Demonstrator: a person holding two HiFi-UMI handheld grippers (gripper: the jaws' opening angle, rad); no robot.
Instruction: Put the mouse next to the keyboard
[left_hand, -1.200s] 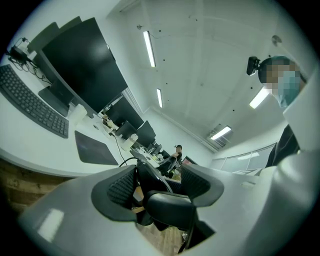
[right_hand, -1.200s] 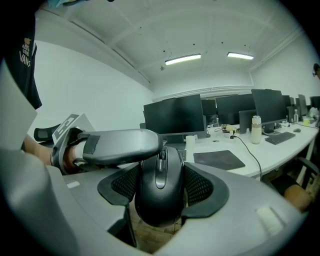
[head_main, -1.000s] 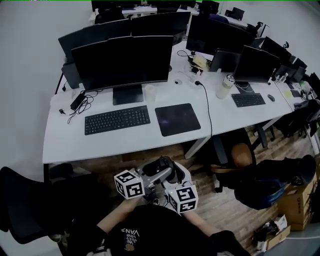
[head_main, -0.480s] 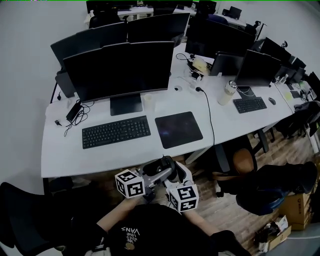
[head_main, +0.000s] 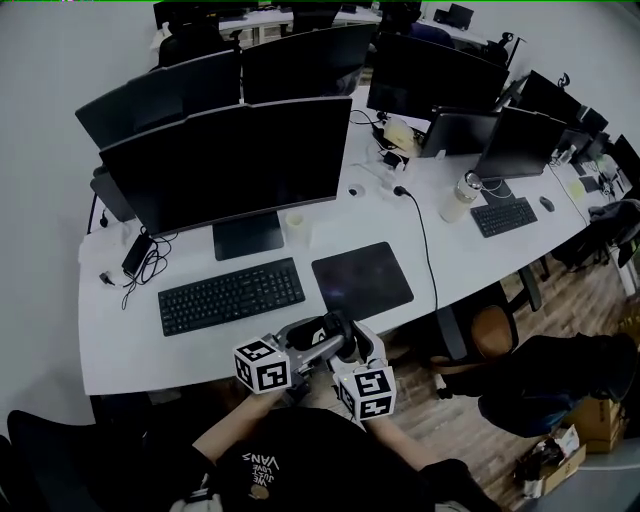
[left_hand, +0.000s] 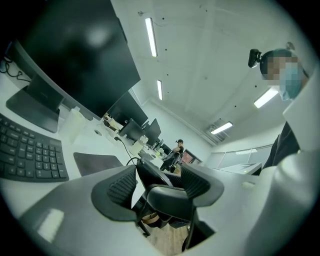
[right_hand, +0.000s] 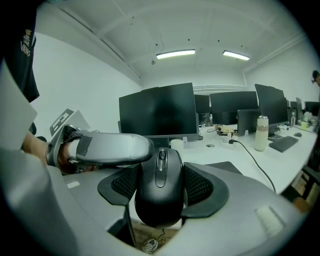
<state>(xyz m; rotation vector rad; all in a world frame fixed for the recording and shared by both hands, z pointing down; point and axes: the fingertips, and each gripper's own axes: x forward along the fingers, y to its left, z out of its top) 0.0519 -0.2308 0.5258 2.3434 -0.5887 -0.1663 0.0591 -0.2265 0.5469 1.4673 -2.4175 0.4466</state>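
Black mouse (right_hand: 160, 192), black keyboard (head_main: 232, 296), charcoal mouse pad (head_main: 362, 280), white desk (head_main: 120, 340), black monitor (head_main: 225, 165), pale grey right gripper (right_hand: 161, 182) with black ribbed pads (right_hand: 200, 186), white cubes (head_main: 262, 366) with black square markers, brown wood-grain floor (head_main: 450, 410)

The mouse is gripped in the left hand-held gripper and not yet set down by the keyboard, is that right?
Not quite. The mouse is gripped in the right hand-held gripper, not the left. The right gripper view shows it clamped between the jaws, while the left hand-held gripper is open and empty. The rest holds: it is not yet set down by the keyboard.
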